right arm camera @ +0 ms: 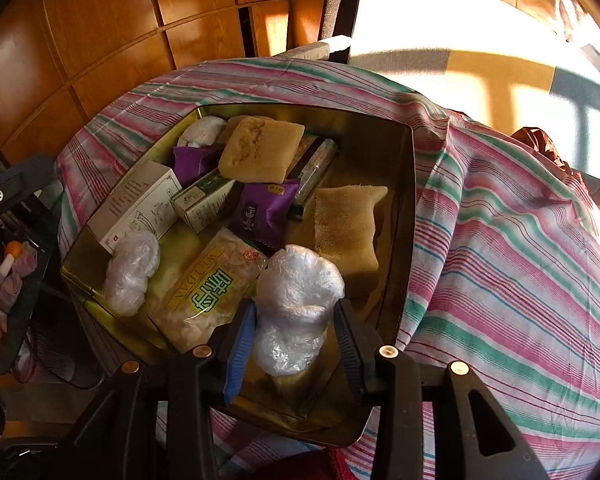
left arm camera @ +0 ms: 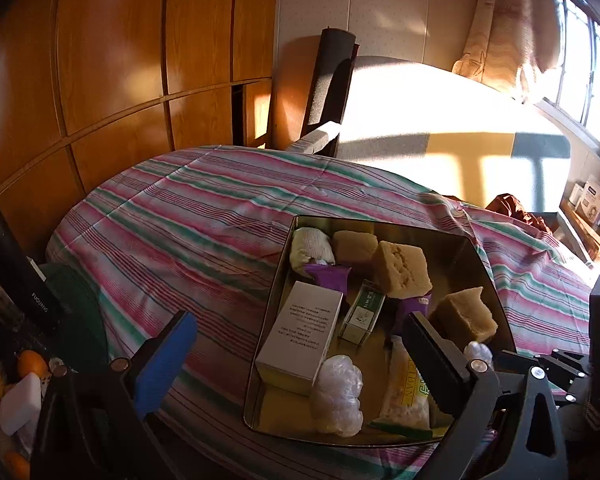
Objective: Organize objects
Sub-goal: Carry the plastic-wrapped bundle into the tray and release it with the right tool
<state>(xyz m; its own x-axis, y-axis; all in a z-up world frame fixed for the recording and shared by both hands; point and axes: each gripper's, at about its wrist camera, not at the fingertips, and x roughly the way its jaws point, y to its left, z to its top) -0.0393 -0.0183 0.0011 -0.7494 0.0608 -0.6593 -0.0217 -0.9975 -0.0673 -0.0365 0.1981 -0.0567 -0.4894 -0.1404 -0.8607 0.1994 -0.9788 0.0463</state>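
Observation:
A gold metal tin (left arm camera: pixel 276 280) (right arm camera: pixel 404 216) sits on the striped cloth and holds sponges (left arm camera: pixel 404 268), boxes (left arm camera: pixel 300 328), purple packets (right arm camera: pixel 264 208), a snack bag (right arm camera: pixel 204 292) and clear plastic bundles (left arm camera: pixel 336 392). My right gripper (right arm camera: pixel 296 336) is over the tin's near corner; its fingers stand on either side of a crumpled clear plastic bundle (right arm camera: pixel 296 300) and seem to touch it. My left gripper (left arm camera: pixel 296 364) is wide open and empty above the tin's near-left edge; its blue pad (left arm camera: pixel 164 364) is over the cloth.
The striped cloth (left arm camera: pixel 188 224) (right arm camera: pixel 520 240) covers a rounded table. A side surface at the left holds oranges (left arm camera: pixel 32 362), a white block (left arm camera: pixel 20 404) and a black bottle (left arm camera: pixel 16 276). Wooden cabinets (left arm camera: pixel 112 60) and a chair (left arm camera: pixel 328 80) stand behind.

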